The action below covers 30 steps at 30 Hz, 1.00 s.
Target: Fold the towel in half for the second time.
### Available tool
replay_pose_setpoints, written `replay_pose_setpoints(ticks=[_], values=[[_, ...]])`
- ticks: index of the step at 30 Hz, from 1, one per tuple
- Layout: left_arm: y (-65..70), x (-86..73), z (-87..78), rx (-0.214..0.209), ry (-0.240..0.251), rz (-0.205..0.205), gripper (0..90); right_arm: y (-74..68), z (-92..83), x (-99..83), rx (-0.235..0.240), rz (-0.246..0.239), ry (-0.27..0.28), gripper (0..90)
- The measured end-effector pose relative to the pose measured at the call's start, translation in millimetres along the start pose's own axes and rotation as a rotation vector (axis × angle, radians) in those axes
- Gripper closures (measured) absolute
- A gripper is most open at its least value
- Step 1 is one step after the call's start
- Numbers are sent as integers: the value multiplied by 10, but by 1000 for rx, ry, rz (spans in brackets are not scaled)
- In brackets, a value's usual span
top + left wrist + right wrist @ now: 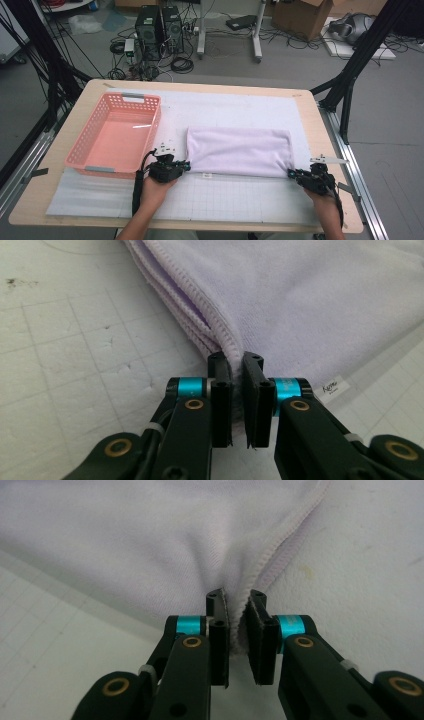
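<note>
**Both grippers pinch the near corners of the folded towel**

The left gripper [237,371] has its two black jaws closed on the near left corner of the folded pale lilac terry-cloth towel [320,305], the stitched hems of several layers bunched between the pads. The right gripper [236,611] is clamped the same way on the near right corner, a pucker of cloth and its hemmed edge drawn in between the jaws. A small white label [334,388] sits at the towel's near edge, just right of the left gripper's jaws.

From above, the left gripper [186,165] and right gripper [291,173] sit at the two near corners of the towel [239,150], which lies flat as a wide rectangle on the white gridded mat [225,197], right of centre. The person's hands hold the grippers from the near side. To the left of the towel, near the left gripper, stands an empty pink perforated plastic basket [150,131]. The mat covers a light wooden table [40,187].
</note>
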<state>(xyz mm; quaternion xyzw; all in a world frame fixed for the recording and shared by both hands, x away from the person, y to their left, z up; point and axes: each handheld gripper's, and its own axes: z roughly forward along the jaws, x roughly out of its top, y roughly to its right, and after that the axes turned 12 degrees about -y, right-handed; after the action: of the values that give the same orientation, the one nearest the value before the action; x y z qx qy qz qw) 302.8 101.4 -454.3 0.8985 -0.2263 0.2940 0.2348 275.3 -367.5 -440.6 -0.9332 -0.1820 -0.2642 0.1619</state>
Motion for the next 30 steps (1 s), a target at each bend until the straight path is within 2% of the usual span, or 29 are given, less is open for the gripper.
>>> replay_pose_setpoints(ticks=[4, 10, 11, 12, 13, 14, 16, 18, 21, 22, 23, 25, 26, 28, 30], values=[[18, -113, -83, -46, -1, -16, 850, -21, -117, -79, 22, -3, -10, 824], [116, -203, -167, -71, -11, 10, 847, -60, -248, -240, 41, -13, -21, 820], [129, -197, -180, -64, -1, 23, 828, -57, -245, -252, 51, -3, -26, 799], [140, -176, -189, -56, 13, 36, 770, -52, -250, -255, 52, -1, -24, 738], [141, -140, -195, -51, 36, 50, 666, -53, -262, -248, 28, -6, -7, 630], [137, -91, -200, -47, 64, 59, 603, -54, -281, -226, 3, -5, 14, 548], [106, 34, -198, -44, 101, 76, 549, -43, -335, -155, -37, -18, 80, 495], [83, 174, -169, -33, 133, 93, 546, -49, -373, -76, -67, -47, 137, 507], [53, 394, -94, -41, 138, 125, 590, -46, -337, 51, -56, -92, 173, 585], [32, 456, -55, -42, 138, 137, 613, -42, -301, 99, -46, -102, 170, 612], [10, 515, -13, -36, 132, 128, 623, -43, -256, 151, -33, -113, 161, 640], [-23, 608, 82, -53, 120, 117, 630, -57, -146, 266, -15, -138, 142, 669], [-23, 608, 82, -53, 120, 117, 640, -70, -83, 330, -4, -149, 129, 678], [-47, 700, 230, -34, 85, 133, 648, -101, 48, 454, 6, -185, 105, 694], [-72, 726, 331, -21, 66, 121, 653, -147, 170, 570, 16, -215, 83, 707]])
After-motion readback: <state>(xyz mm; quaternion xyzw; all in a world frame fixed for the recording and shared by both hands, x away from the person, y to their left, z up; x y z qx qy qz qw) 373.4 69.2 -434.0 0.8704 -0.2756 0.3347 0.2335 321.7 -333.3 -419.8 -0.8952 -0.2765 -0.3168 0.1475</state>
